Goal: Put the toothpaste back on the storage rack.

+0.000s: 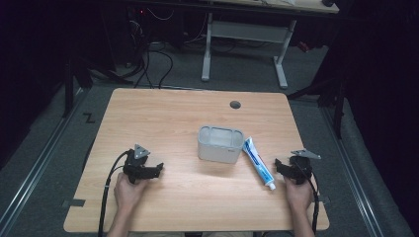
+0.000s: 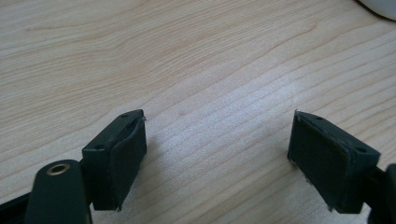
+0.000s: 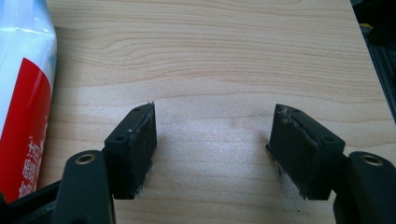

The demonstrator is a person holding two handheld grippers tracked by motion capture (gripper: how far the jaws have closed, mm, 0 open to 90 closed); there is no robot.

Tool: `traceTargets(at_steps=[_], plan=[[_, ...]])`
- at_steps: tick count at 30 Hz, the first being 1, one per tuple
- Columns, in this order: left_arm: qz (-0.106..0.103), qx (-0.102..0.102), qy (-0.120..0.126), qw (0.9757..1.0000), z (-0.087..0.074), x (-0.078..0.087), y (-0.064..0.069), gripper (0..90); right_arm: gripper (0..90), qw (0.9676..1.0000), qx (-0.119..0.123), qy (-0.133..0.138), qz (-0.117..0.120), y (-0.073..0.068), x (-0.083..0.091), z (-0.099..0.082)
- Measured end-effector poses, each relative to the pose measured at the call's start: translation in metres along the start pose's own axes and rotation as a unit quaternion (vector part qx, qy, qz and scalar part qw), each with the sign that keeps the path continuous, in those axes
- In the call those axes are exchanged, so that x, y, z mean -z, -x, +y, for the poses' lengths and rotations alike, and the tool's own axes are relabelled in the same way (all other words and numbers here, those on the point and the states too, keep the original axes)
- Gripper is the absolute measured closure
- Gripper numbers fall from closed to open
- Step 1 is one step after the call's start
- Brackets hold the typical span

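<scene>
Hovering wide-jawed, right gripper (image 3: 212, 154) beside toothpaste tube (image 1: 258, 162), lower right; likely light, squashy, slick, so grab mid-body; left gripper (image 2: 217, 156) gapes empty.

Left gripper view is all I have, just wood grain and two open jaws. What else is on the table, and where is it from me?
Observer: A grey tub sits near the middle of the table, to the right of your left gripper.
Operator: Anything beside it?
Observer: A toothpaste tube lies flat at the tub's right, its cap end toward the person.
Operator: Where is the other gripper?
Observer: The right gripper is held just right of the tube, jaws open and empty; in the right gripper view the tube lies left of its jaws.
</scene>
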State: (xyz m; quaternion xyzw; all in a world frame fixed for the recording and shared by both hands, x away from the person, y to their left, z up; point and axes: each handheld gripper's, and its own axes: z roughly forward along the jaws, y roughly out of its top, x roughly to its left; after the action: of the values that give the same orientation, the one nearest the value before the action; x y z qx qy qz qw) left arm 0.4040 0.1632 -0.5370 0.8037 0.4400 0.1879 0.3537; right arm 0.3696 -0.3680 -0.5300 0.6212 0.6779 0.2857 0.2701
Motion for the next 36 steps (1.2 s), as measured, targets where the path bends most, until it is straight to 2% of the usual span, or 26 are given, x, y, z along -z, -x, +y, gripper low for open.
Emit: traceTargets(at_steps=[5,13,18,26,31,36], plan=[[0.003,0.002,-0.001,1.0000,0.001,-0.001,0.000,18.2,31.7,1.0000,0.002,0.000,0.002,0.000,0.000,0.000],[0.004,0.004,-0.002,1.0000,0.001,-0.001,-0.001,18.5,31.4,0.9996,0.021,0.001,0.020,-0.001,0.005,-0.004],[0.007,0.011,-0.003,0.9999,0.001,-0.002,-0.001,16.5,32.5,0.9996,0.019,0.000,0.023,-0.001,0.005,-0.004],[0.007,0.012,-0.003,0.9999,0.001,-0.002,-0.001,16.5,41.7,0.9986,0.009,-0.044,0.027,0.001,0.014,0.001],[0.007,0.012,-0.003,0.9999,0.001,-0.001,-0.001,16.7,45.7,0.9981,0.007,-0.039,0.048,-0.002,0.026,0.002],[0.009,0.013,-0.003,0.9999,0.001,-0.001,-0.001,17.2,47.6,0.9972,0.025,-0.024,0.067,-0.010,0.038,0.003]])
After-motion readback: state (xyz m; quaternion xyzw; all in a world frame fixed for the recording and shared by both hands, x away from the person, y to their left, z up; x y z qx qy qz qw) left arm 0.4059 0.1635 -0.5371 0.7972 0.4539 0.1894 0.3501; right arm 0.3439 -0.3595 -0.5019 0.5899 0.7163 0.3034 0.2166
